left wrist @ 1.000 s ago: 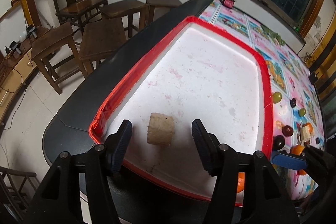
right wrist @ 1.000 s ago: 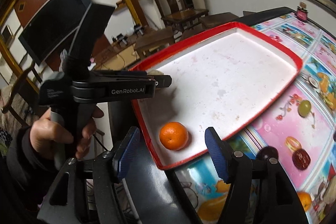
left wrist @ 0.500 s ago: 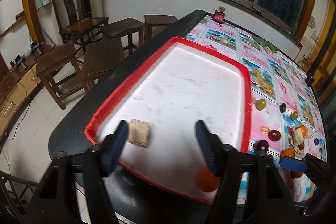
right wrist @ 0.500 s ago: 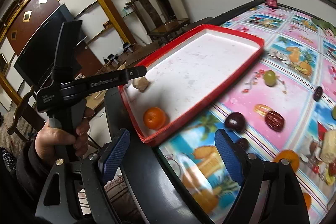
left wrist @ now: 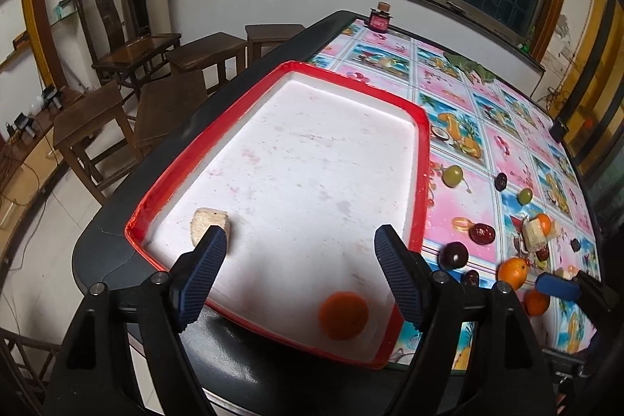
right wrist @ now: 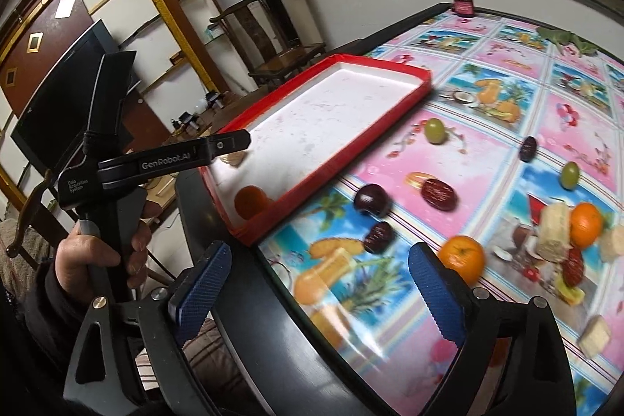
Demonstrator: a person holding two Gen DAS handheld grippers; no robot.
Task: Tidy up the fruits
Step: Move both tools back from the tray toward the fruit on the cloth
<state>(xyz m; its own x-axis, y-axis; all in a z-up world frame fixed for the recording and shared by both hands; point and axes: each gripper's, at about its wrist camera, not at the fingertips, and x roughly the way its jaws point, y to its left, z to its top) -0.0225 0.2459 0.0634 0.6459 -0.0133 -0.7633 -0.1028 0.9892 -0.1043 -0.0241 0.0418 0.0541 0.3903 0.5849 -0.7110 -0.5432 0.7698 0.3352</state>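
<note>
Left gripper (left wrist: 300, 275) at the bottom of its own view, jaws wide and just been opening, nothing between the pads; they hang over the near end of the red-rimmed tray (left wrist: 423, 158). Inside the tray: a pale cut chunk (left wrist: 208, 223) just behind the left pad at lower left, and an orange (left wrist: 343, 314) near the lower right corner, both lying free on the white floor. Right gripper (right wrist: 318, 293) at the bottom of its view, jaws also wide, just been opening, empty, over the table's dark edge and the fruit-print tablecloth (right wrist: 487, 73). A hand (right wrist: 93, 260) at lower left of that view grips the left tool's handle. Right of the tray, loose on the cloth: a second orange (right wrist: 462, 258) touching the right pad's outer side in the picture, a dark plum (right wrist: 370, 199), a date (right wrist: 438, 193), green grapes (right wrist: 435, 130), pale chunks (right wrist: 552, 232) at far right. Small jar (right wrist: 463, 4) at the table's far end.
</note>
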